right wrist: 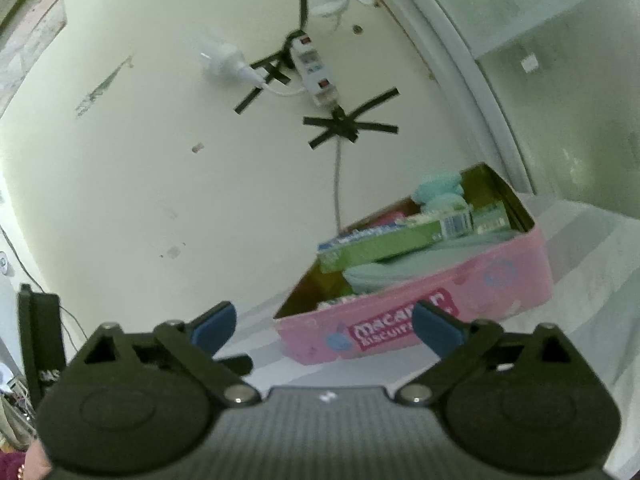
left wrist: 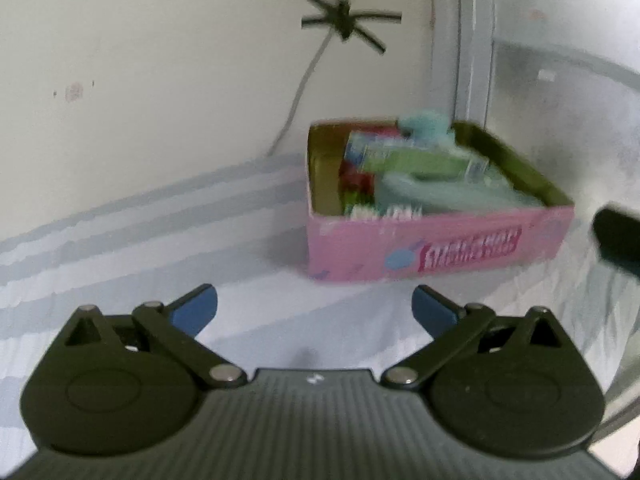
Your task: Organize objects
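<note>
A pink tin box (left wrist: 440, 248) with a gold inside stands on the striped cloth near the wall corner. It holds a green carton (left wrist: 412, 160), a pale teal pouch (left wrist: 436, 196) and other small packs. My left gripper (left wrist: 315, 310) hovers in front of the box, open, with nothing between its blue pads. In the right wrist view the same pink tin box (right wrist: 424, 312) sits tilted, the green carton (right wrist: 384, 244) lying across its top. My right gripper (right wrist: 324, 326) is open and empty, just short of the box's near wall.
A white-grey striped cloth (left wrist: 120, 248) covers the surface. The cream wall (right wrist: 160, 160) behind carries a power strip (right wrist: 314, 68) taped with black strips and a hanging cable (left wrist: 304, 80). A grey frame (left wrist: 474, 40) rises at the right. A dark object (left wrist: 618, 236) shows at the left wrist view's right edge.
</note>
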Tool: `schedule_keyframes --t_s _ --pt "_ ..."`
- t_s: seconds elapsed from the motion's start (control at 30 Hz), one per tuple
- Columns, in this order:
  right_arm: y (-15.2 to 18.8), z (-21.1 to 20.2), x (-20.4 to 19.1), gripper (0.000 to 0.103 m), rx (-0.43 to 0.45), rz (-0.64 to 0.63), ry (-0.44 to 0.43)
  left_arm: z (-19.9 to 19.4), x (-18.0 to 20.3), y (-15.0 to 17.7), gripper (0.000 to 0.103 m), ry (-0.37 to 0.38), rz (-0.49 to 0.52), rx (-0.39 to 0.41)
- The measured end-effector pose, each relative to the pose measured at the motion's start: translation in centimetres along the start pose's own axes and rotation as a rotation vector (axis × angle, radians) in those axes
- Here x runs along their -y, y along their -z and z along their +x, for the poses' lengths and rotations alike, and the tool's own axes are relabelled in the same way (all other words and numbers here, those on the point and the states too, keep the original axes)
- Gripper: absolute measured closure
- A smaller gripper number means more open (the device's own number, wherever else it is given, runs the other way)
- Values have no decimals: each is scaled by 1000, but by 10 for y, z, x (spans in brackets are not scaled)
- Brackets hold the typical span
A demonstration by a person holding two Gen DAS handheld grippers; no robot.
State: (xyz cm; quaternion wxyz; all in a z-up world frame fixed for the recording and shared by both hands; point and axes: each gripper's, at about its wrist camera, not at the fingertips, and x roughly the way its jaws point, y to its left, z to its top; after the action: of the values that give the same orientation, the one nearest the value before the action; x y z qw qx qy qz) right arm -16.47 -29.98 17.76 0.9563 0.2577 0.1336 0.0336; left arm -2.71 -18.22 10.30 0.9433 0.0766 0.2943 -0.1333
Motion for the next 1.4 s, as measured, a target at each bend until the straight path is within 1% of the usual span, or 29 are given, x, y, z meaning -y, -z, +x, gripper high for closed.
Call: schedule_keyframes --t_s 0.2,0.3,0.5,0.6,0.67,0.8,1.17,1.4 --pt "0 -11 -25 0 35 -61 12 -11 -2 9 0 -24 5 1" --pt "2 -12 -31 0 39 -72 56 -17 -3 13 0 -29 6 2" --pt "3 -12 -27 0 26 -34 57 -22 -5 20 0 -26 -5 4" --pt "2 -13 -29 0 27 -43 55 -24 -3 20 0 -70 3 17" --pt "2 -13 -31 0 31 -48 55 -23 -4 19 0 -84 9 2" --pt "2 -14 -32 0 32 -41 57 -21 -7 18 0 -81 -7 -32" --pt "0 -18 -28 0 42 -19 65 -26 0 20 0 -89 1 -55" --pt "2 -16 -20 0 33 5 75 -28 7 24 0 -86 31 -65"
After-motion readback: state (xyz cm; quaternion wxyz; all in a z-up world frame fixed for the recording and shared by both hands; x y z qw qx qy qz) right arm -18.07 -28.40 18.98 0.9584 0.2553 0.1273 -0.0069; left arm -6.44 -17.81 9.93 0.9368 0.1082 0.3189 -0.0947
